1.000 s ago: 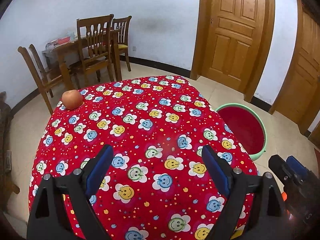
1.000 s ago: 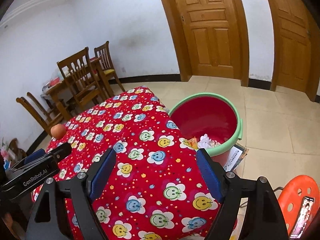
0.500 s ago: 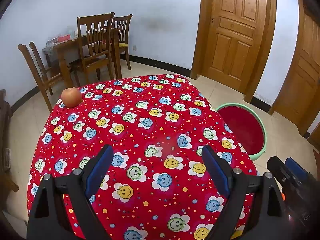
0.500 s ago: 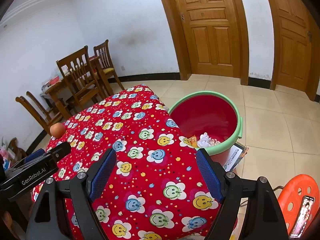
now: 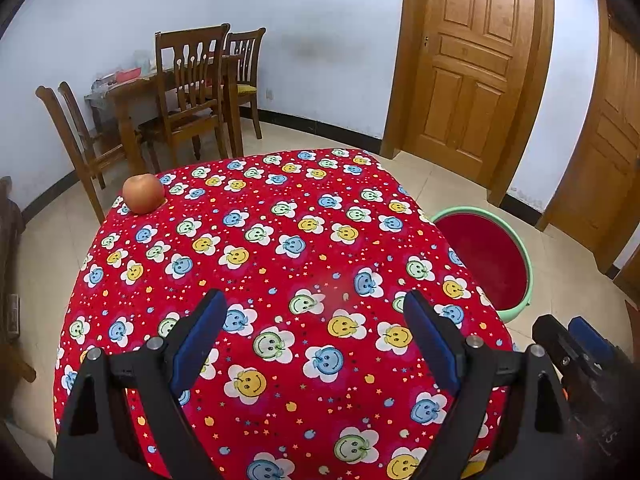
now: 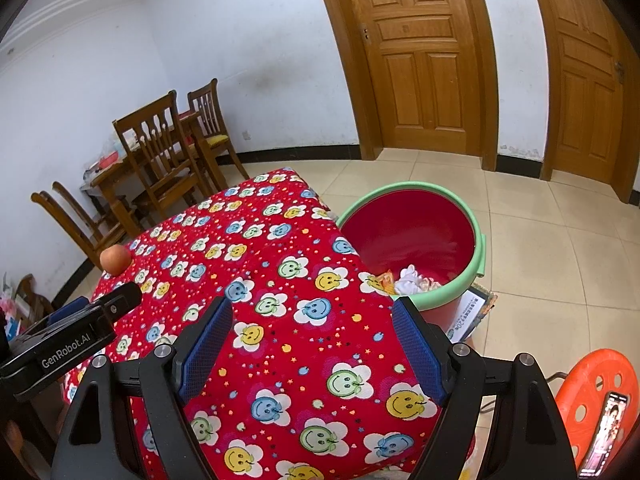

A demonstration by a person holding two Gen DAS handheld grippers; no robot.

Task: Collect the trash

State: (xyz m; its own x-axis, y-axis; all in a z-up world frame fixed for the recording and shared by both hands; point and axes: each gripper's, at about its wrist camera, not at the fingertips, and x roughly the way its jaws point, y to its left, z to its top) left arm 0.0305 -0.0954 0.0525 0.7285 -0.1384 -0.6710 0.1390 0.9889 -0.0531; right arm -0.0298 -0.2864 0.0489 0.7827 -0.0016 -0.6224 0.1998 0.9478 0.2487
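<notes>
Both the left claw (image 5: pixel 312 336) and right claw (image 6: pixel 310 342) hang released and empty over the red-clothed surface (image 5: pixel 280 264), trash (image 6: pixel 408 278) lying in the bucket (image 6: pixel 478 256) at right-centre, so collecting looks finished unless the apple (image 5: pixel 143 199) at the upper left counts.

I can't see the bucket (image 5: pixel 516 248) btm in left view, counter (image 5: pixel 280 240) edge hides it. Phone (image 6: pixel 606 432) at lower right of right view is cut off, screen too small to read.

Apple (image 5: pixel 143 199) on the red tablecloth (image 5: pixel 280 264) — wooden chairs (image 5: pixel 188 92) beyond.
</notes>
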